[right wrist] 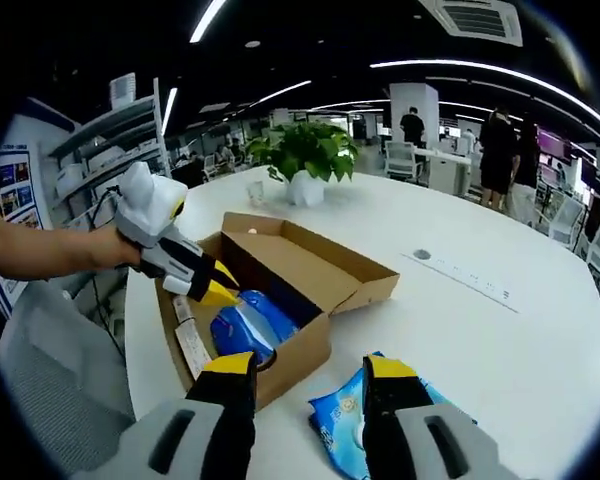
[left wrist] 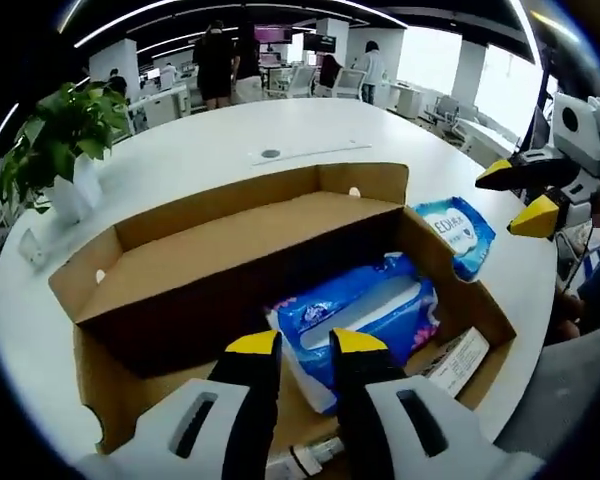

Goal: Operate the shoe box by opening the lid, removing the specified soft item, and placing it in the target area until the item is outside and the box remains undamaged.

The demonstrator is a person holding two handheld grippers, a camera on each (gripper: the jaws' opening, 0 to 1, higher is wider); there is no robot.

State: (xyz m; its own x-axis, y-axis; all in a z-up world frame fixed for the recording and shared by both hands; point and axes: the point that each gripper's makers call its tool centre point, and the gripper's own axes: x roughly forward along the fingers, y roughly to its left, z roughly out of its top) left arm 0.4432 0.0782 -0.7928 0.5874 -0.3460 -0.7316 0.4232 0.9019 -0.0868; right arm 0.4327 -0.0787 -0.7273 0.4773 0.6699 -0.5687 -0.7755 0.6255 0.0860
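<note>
The cardboard shoe box [left wrist: 195, 265] stands on the white table with its lid folded up and back. Inside lies a blue soft wipes pack [left wrist: 365, 305]. My left gripper [left wrist: 306, 344] hovers just over the pack's near end, its jaws a narrow gap apart and holding nothing. From the right gripper view, a hand holds the left gripper [right wrist: 208, 291] over the box [right wrist: 310, 270], above the pack [right wrist: 248, 328]. A second blue pack [left wrist: 460, 232] lies on the table beside the box. My right gripper [right wrist: 310, 368] stands open just above that second pack [right wrist: 352, 420]; it also shows here [left wrist: 525, 195].
A potted plant [left wrist: 65, 135] stands at the table's edge behind the box. White paper slips [left wrist: 458, 360] lie in the box's near corner. A grey chair [right wrist: 50, 390] sits close to the table. People stand far back in the office.
</note>
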